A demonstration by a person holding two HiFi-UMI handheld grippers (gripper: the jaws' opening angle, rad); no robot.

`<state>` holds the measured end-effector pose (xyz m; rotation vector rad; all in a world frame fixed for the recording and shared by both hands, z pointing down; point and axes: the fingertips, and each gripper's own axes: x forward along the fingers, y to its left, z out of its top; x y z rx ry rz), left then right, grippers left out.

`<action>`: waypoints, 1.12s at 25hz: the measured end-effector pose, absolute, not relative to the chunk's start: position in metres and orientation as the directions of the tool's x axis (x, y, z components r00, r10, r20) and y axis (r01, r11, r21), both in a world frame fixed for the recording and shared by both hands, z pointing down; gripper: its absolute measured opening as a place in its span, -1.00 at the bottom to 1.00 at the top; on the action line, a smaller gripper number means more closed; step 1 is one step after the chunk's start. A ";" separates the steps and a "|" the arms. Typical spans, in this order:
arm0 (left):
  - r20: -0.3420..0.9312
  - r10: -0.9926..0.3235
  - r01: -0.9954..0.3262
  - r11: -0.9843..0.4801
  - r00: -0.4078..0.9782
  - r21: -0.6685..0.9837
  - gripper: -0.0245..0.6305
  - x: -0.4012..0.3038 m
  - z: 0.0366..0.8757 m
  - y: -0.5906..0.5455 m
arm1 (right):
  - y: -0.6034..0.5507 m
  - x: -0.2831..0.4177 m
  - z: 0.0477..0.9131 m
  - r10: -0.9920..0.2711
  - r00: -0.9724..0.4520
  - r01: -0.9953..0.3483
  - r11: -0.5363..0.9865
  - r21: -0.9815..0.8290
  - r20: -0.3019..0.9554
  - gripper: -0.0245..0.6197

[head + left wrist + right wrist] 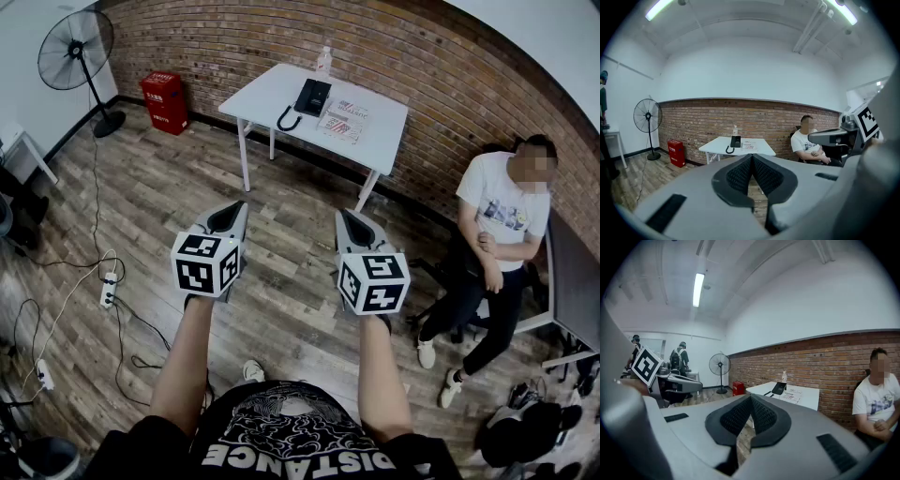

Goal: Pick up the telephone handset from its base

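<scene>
Head view, looking steeply down: the left gripper (230, 217) at centre left and the right gripper (354, 227) at centre right are held side by side over a wooden floor (291, 309), each carrying its marker cube at the near end. In the left gripper view the jaws of the left gripper (752, 157) are closed, with the ribbed pads meeting at the tip and nothing between them. In the right gripper view the right gripper (751, 398) is closed in the same way and likewise holds nothing. The black telephone (311, 97) stands at the upper centre of the head view on a white table (267, 94) set against a brick wall (234, 37), well apart from both grippers. The handset (306, 96) appears to lie on the base, though it is too small to separate clearly, and a curled cord (286, 120) hangs over the table's near edge. To the right of the telephone lie printed papers (343, 120), and a clear bottle (324, 60) stands behind it. A pedestal fan (75, 47) occupies the upper left corner, with a red box (164, 101) against the wall between fan and table. A seated person (497, 244) in a white shirt is at the right edge, and a power strip (108, 291) lies on the floor at the left.
</scene>
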<state>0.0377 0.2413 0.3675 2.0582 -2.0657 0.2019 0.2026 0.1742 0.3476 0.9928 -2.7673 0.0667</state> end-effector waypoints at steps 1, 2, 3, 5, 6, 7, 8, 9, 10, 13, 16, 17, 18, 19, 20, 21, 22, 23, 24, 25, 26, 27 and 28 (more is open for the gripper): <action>0.248 -0.969 -0.998 0.010 0.004 0.057 -0.91 0.032 0.366 0.241 | 0.174 0.198 0.347 -0.626 -0.753 -0.636 0.772 0.020 0.202 -0.93; 0.247 -0.969 -0.998 0.009 0.005 0.057 -0.91 0.027 0.365 0.240 | 0.173 0.193 0.347 -0.628 -0.752 -0.638 0.770 0.016 0.202 -0.92; 0.246 -0.969 -0.998 0.007 0.007 0.058 -0.91 0.022 0.365 0.239 | 0.173 0.189 0.347 -0.630 -0.750 -0.641 0.768 0.014 0.202 -0.93; 0.245 -0.969 -0.998 0.002 0.013 0.061 -0.91 0.013 0.365 0.237 | 0.172 0.180 0.348 -0.634 -0.746 -0.646 0.764 0.012 0.203 -0.92; 0.245 -0.969 -0.998 -0.002 0.018 0.063 -0.91 0.008 0.366 0.236 | 0.172 0.175 0.349 -0.637 -0.744 -0.648 0.761 0.012 0.203 -0.92; 0.244 -0.969 -0.998 -0.007 0.023 0.065 -0.91 0.003 0.367 0.235 | 0.171 0.170 0.349 -0.640 -0.742 -0.651 0.759 0.012 0.202 -0.92; 0.244 -0.969 -0.998 -0.012 0.028 0.067 -0.91 -0.002 0.368 0.234 | 0.171 0.165 0.349 -0.643 -0.739 -0.655 0.756 0.012 0.202 -0.92; 0.246 -0.969 -0.998 -0.018 0.034 0.068 -0.91 -0.008 0.370 0.234 | 0.172 0.160 0.350 -0.648 -0.735 -0.659 0.752 0.013 0.202 -0.92; 0.247 -0.968 -0.997 -0.024 0.041 0.070 -0.91 -0.013 0.371 0.234 | 0.173 0.155 0.350 -0.653 -0.730 -0.665 0.747 0.012 0.203 -0.92; 0.248 -0.967 -0.996 -0.042 0.059 0.074 -0.91 -0.029 0.375 0.231 | 0.173 0.142 0.354 -0.665 -0.718 -0.678 0.735 0.010 0.206 -0.92; 0.246 -0.966 -0.995 -0.062 0.079 0.079 -0.91 -0.039 0.377 0.224 | 0.171 0.133 0.357 -0.675 -0.706 -0.689 0.725 0.015 0.213 -0.92; 0.246 -0.966 -0.995 -0.066 0.084 0.080 -0.91 -0.043 0.379 0.222 | 0.171 0.130 0.358 -0.678 -0.703 -0.691 0.722 0.019 0.216 -0.92; 0.246 -0.965 -0.994 -0.067 0.085 0.081 -0.91 -0.047 0.380 0.220 | 0.170 0.127 0.360 -0.681 -0.699 -0.694 0.720 0.023 0.219 -0.92; 0.246 -0.965 -0.994 -0.066 0.085 0.082 -0.91 -0.051 0.380 0.217 | 0.169 0.125 0.360 -0.683 -0.696 -0.696 0.717 0.026 0.222 -0.92; 0.246 -0.966 -0.994 -0.066 0.085 0.084 -0.91 -0.054 0.381 0.214 | 0.166 0.124 0.361 -0.686 -0.693 -0.698 0.715 0.028 0.223 -0.92; 0.245 -0.966 -0.994 -0.067 0.087 0.088 -0.91 -0.056 0.381 0.209 | 0.162 0.123 0.361 -0.687 -0.691 -0.700 0.713 0.028 0.224 -0.92; 0.245 -0.965 -0.993 -0.070 0.090 0.091 -0.91 -0.056 0.382 0.205 | 0.158 0.123 0.361 -0.689 -0.690 -0.702 0.711 0.026 0.224 -0.92; 0.245 -0.965 -0.993 -0.073 0.095 0.094 -0.91 -0.056 0.383 0.200 | 0.153 0.122 0.362 -0.690 -0.689 -0.704 0.710 0.024 0.224 -0.92; 0.246 -0.964 -0.992 -0.076 0.098 0.097 -0.91 -0.057 0.385 0.196 | 0.149 0.120 0.363 -0.690 -0.689 -0.704 0.710 0.020 0.225 -0.92; 0.246 -0.964 -0.992 -0.079 0.101 0.100 -0.91 -0.058 0.386 0.192 | 0.145 0.118 0.365 -0.688 -0.689 -0.704 0.710 0.017 0.226 -0.92; 0.247 -0.963 -0.991 -0.081 0.105 0.104 -0.91 -0.059 0.387 0.187 | 0.141 0.114 0.367 -0.686 -0.691 -0.702 0.712 0.015 0.228 -0.92; 0.248 -0.963 -0.990 -0.085 0.110 0.110 -0.91 -0.061 0.389 0.182 | 0.136 0.110 0.369 -0.683 -0.693 -0.699 0.715 0.013 0.230 -0.92; 0.247 -0.962 -0.989 -0.091 0.118 0.118 -0.91 -0.062 0.390 0.176 | 0.131 0.106 0.371 -0.679 -0.697 -0.696 0.718 0.012 0.231 -0.92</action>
